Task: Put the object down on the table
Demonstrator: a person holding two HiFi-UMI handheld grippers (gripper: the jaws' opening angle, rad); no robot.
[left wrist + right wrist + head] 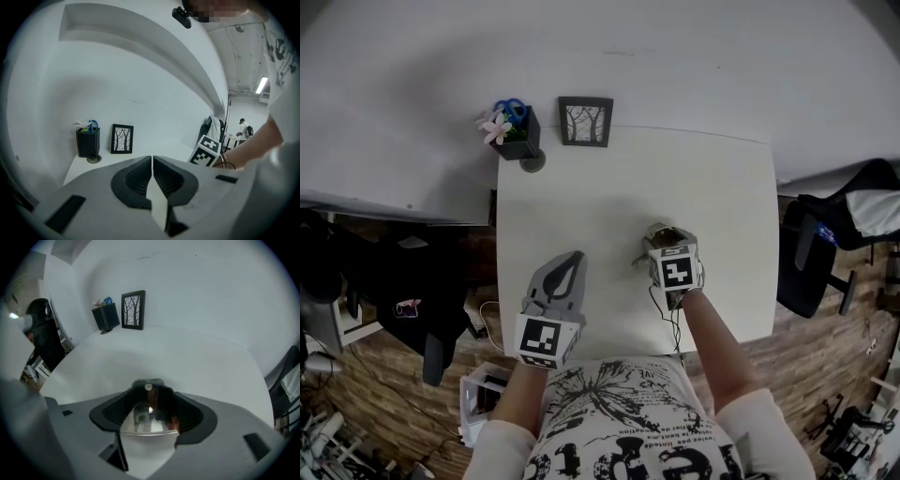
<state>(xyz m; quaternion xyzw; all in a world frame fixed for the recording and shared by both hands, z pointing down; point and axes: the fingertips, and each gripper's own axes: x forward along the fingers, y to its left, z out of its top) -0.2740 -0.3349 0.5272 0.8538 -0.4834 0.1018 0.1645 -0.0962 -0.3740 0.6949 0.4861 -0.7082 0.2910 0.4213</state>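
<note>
The object [149,414] is a shiny, partly see-through thing with a dark top. It sits between the jaws of my right gripper [150,392], which is shut on it. In the head view, the right gripper [662,236] holds the object [664,231] over the middle right of the white table [609,187]; whether it touches the top is unclear. My left gripper [573,259] hovers near the table's front left, jaws pressed together with nothing between them. The left gripper view shows the same shut left gripper [152,161].
A black holder with flowers and blue scissors [517,131] and a small framed tree picture [585,121] stand at the table's far edge by the wall. A dark chair with clothing [825,248] stands right of the table. Clutter lies on the floor at left.
</note>
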